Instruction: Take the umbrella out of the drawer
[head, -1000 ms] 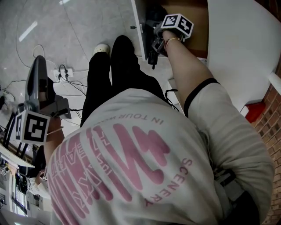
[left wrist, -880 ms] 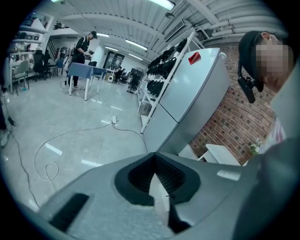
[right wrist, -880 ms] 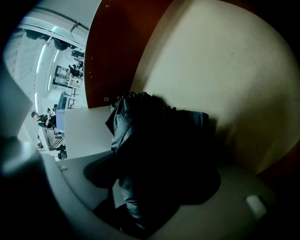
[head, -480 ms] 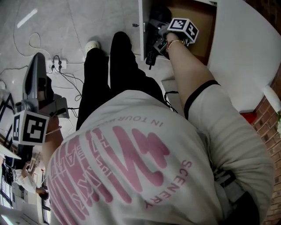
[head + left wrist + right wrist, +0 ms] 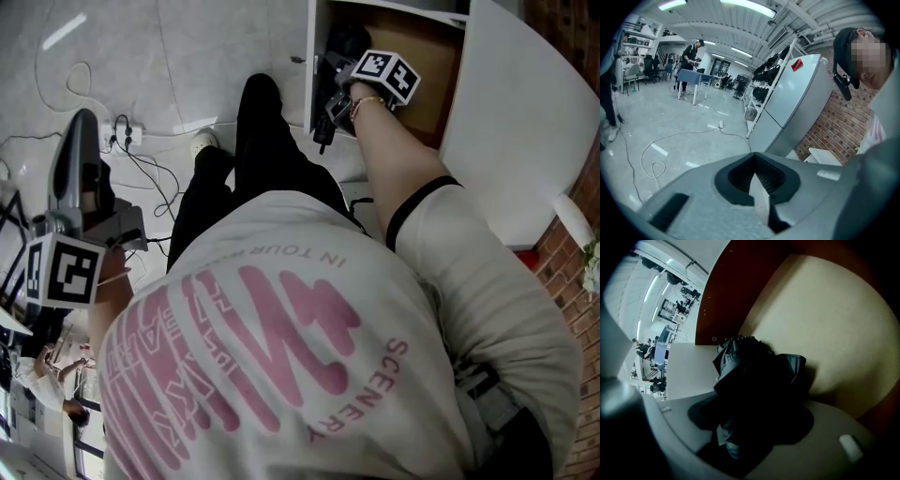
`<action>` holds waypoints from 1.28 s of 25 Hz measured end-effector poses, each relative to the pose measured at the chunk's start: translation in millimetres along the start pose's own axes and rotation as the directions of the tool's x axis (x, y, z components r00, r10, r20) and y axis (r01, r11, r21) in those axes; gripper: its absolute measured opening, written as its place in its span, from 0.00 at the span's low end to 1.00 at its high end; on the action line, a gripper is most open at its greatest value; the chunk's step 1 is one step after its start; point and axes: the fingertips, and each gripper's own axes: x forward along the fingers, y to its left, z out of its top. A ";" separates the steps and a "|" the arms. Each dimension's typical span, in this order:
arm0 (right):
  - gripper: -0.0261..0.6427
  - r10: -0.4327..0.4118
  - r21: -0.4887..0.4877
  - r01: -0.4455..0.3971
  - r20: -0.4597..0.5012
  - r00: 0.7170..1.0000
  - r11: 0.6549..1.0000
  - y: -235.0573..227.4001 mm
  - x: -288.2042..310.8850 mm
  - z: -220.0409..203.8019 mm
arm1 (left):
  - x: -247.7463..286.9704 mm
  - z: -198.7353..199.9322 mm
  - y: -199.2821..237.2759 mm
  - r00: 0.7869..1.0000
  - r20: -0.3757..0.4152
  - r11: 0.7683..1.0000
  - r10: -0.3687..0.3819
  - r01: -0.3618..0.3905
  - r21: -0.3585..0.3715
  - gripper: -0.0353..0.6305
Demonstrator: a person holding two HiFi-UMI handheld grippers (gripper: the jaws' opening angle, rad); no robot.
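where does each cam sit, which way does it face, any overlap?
Head view: on the head, steeply down; shirt, legs, right arm, left gripper, right gripper in the drawer.
Left gripper view: on the shut left gripper, across the room; own jaws, person's torso.
Right gripper view: down into the drawer at the umbrella; jaws just closing on it.
Shared: head and right gripper views both show drawer, umbrella.

Bright, even light is cast by ceiling strips (image 5: pixel 745 5), and glare streaks are reflected on the glossy floor (image 5: pixel 670 126). Strong fisheye bending and darkened corners are seen in both gripper views. The drawer (image 5: pixel 825 324) interior is dimly lit; the umbrella (image 5: pixel 750 373) is lost in shadow.
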 end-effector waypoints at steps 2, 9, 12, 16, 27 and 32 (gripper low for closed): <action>0.48 -0.036 -0.037 0.037 0.012 0.999 0.999 1.7 -2.4 1.0 | -4.7 0.2 4.2 1.000 0.013 1.000 0.006 -0.006 -0.014 0.06; 0.44 -0.109 -0.105 0.109 0.001 0.994 0.989 8.2 -5.4 -1.0 | -15.8 -0.2 19.1 0.999 0.048 0.999 0.014 -0.012 -0.052 0.06; 0.43 -0.134 -0.111 0.133 -0.003 0.991 0.985 7.2 -8.7 -4.8 | -25.0 1.5 22.4 0.998 0.064 0.998 0.026 -0.022 -0.054 0.06; 0.43 -0.163 -0.128 0.163 0.009 0.987 0.978 6.3 -15.8 -4.9 | -39.4 10.1 29.2 0.993 0.107 0.997 0.053 -0.046 -0.060 0.06; 0.43 -0.200 -0.190 0.209 0.065 0.978 0.959 24.9 -43.2 -4.9 | -63.2 23.5 37.2 0.981 0.188 0.997 0.045 -0.033 -0.066 0.06; 0.42 -0.216 -0.214 0.230 0.084 0.973 0.949 31.5 -57.7 -7.2 | -74.7 33.7 40.5 0.974 0.222 0.998 0.033 -0.019 -0.063 0.06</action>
